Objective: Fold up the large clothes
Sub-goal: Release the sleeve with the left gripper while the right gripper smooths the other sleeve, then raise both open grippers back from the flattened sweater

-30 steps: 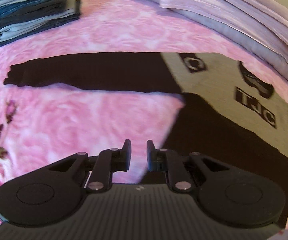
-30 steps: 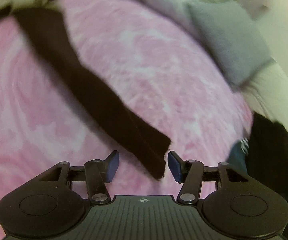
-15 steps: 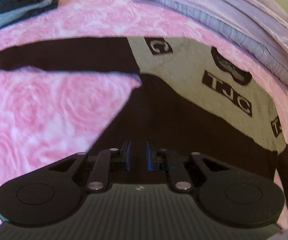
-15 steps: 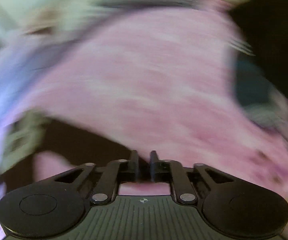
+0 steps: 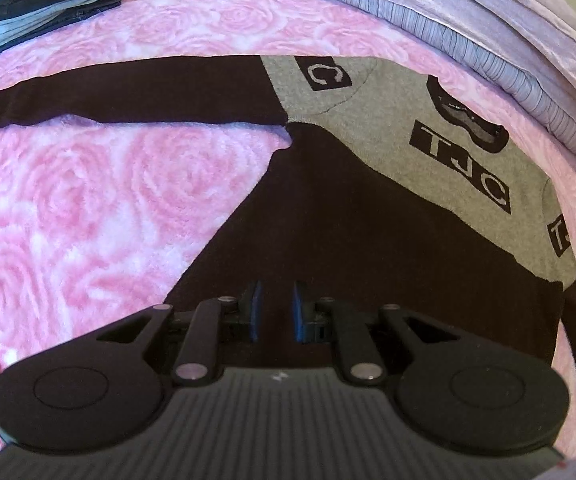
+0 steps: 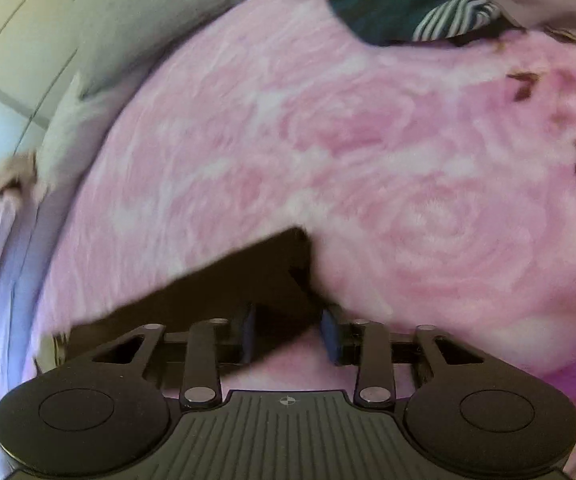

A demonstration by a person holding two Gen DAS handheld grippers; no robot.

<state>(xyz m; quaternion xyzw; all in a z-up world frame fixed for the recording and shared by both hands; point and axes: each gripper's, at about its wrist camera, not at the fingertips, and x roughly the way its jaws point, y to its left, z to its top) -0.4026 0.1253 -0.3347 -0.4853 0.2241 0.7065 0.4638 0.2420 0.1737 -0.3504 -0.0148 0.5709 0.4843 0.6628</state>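
Left wrist view: the sweater (image 5: 367, 208) is now seen spread flat on the pink rose blanket (image 5: 100, 208), one sleeve (image 5: 128, 96) stretched out straight. The left gripper (image 5: 276, 312) has been carried over the dark hem, fingers narrow, nothing pinched. "TJC" and "C" are read on the grey chest. The right gripper (image 6: 288, 332), reopened wide, is brought around the other sleeve's cuff (image 6: 272, 276); a sleeve fold is judged next.

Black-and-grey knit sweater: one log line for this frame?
black-and-grey knit sweater flat on pink rose blanket | left gripper open over hem | right gripper open around sleeve cuff
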